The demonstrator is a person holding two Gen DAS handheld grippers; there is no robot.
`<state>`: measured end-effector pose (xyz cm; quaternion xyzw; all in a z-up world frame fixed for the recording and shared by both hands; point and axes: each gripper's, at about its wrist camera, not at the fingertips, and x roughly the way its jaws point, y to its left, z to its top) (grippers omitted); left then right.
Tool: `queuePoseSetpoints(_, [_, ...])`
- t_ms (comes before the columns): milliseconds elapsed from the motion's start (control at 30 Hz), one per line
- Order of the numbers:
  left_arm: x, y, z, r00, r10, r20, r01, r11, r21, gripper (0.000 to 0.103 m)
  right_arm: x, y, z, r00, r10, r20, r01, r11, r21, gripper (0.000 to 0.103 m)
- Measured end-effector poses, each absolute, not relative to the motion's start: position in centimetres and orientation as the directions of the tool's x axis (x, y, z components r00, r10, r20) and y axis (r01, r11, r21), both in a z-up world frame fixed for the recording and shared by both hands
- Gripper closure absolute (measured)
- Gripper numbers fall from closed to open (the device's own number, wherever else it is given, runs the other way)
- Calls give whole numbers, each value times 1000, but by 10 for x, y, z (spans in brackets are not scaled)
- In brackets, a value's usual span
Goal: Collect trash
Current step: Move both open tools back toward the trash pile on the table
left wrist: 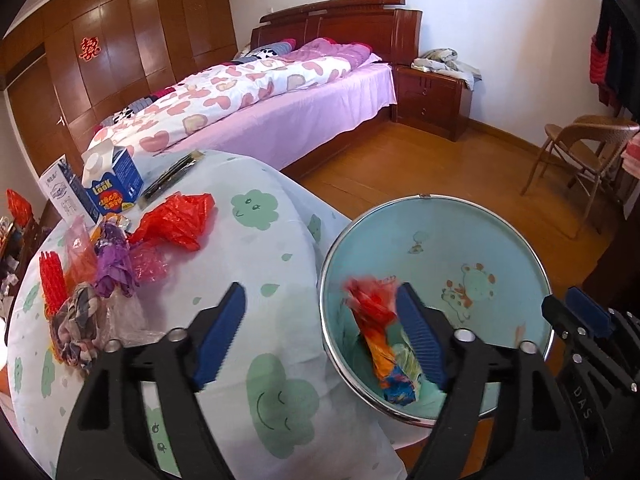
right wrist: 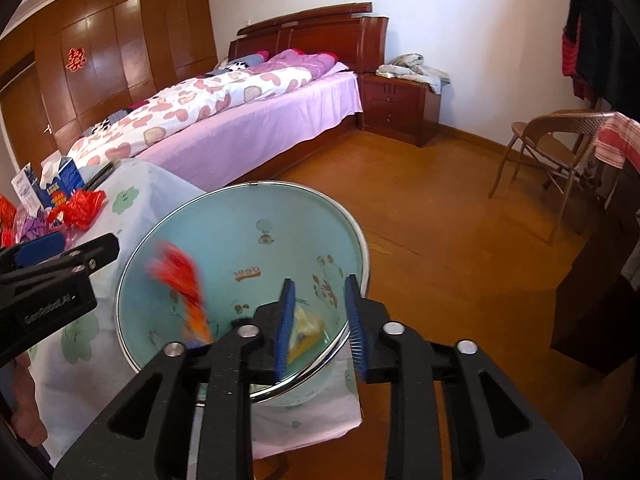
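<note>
Room: bedroom, table (left wrist: pixel 224 240) draped in cloud-print cloth.
Bin (left wrist: pixel 480 224): teal, beside the table.
Left gripper (left wrist: pixel 320 332): jaws wide, empty; blurred red wrapper (left wrist: pixel 370 304) inside bin.
Right gripper (right wrist: pixel 318 320): partly open over bin, gripping nothing.
Remaining trash (left wrist: pixel 176 220): on table.

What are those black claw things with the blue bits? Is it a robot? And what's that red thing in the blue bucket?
It's not a robot. A person holds two grabbing tools, one in each hand, and each tool has a small camera looking along its jaws. One picture comes from the left gripper, the other from the right gripper. The blue bits are grippy pads. Both sets of jaws are open and hold nothing. The red thing is a crinkly wrapper, blurry, in the bin. A yellowish scrap is in there too. On the table more rubbish waits: a red plastic bag, a purple wrapper and a blue carton.
</note>
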<state>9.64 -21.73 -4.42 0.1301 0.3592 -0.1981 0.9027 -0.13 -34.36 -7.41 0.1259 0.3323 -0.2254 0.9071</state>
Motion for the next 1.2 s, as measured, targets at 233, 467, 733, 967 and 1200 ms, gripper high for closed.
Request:
queuePoseSetpoints(233, [88,-197,-30,698,-279,-660,434,897,80,11,-8,-342,-65,696,-355,-624,519,849,95,53])
queuePoseSetpoints(467, [86,-161,-22,715,-261,-648,386,921,54,8,-7,-331,-59,712,-349,-609,498,863,87,51])
queuePoseSetpoints(733, [88,-120,-22,719,-215,-661,330,943,52,8,2,-304,-55,725,-320,-610,443,894,58,51])
queuePoseSetpoints(967, [84,-90,-25,711,-197,-675,302,952,41,8,12,-270,-47,752,-267,-602,368,929,48,47])
queuePoseSetpoints(1200, [88,-44,-23,727,-160,-668,235,972,23,8,23,-240,-39,777,-229,-587,309,950,39,48])
